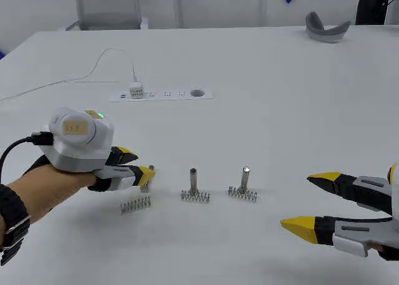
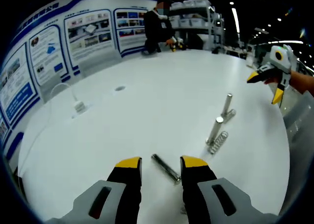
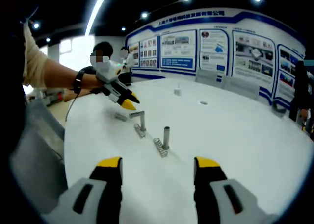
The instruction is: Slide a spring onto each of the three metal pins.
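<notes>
Step in hand, as judged: start of first pin, no spring threaded yet.
- Left gripper (image 1: pixel 136 162) hovering at left pin (image 2: pixel 165 168), jaws part open either side of it, gripping nothing.
- Right gripper (image 1: pixel 310 199) waiting wide open, empty, well apart.
- Left spring (image 1: pixel 135 204), middle spring (image 1: pixel 195 196), right spring (image 1: pixel 242 194) lying on table (image 1: pixel 280 110); the latter two touching the feet of middle pin (image 1: pixel 193 178) and right pin (image 1: pixel 245 176).
- Next move calling for: steadying pin, picking up spring by one end, lining up coil bore with pin tip.

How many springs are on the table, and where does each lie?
3. The left spring lies loose near the left gripper; the middle spring at the foot of the middle pin; the right spring at the foot of the right pin.
</notes>
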A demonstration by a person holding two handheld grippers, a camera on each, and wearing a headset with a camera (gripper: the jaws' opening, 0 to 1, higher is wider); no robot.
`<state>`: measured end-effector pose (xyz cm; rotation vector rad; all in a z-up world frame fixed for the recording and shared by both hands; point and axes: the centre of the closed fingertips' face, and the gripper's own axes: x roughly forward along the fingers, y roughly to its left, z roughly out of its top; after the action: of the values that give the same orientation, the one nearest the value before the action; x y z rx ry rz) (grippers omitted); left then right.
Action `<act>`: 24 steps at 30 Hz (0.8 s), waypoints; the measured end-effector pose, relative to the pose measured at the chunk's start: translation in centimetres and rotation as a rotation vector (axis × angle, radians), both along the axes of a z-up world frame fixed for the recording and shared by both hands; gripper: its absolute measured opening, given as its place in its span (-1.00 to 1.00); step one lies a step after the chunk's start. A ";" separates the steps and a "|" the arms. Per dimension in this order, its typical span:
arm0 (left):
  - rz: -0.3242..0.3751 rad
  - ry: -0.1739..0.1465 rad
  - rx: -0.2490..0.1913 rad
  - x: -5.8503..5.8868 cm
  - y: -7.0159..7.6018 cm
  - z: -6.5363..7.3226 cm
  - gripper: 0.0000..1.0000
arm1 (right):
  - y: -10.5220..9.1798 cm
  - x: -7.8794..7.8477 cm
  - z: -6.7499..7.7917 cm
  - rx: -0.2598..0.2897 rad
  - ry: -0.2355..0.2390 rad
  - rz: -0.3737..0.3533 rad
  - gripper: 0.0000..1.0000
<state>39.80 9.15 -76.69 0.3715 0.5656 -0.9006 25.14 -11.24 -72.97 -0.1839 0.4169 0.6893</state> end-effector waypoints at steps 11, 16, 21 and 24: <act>0.048 0.058 0.035 0.6 -0.3 -1.0 -0.50 | 0.2 -0.1 -0.1 -0.005 0.001 0.001 0.20; 0.064 0.080 0.045 0.8 -0.6 -1.2 -0.54 | 0.2 -0.1 -0.2 -0.008 0.002 0.001 0.20; 0.081 0.098 0.066 1.0 -0.7 -1.5 -0.58 | 0.1 -0.2 -0.2 -0.009 0.003 0.001 0.20; 0.097 0.113 0.075 1.1 -0.7 -1.7 -0.59 | 0.1 -0.2 -0.2 -0.010 0.004 0.002 0.20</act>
<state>40.88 8.42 -78.41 0.3594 0.7167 -0.8121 24.94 -11.11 -73.22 -0.1931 0.4239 0.6899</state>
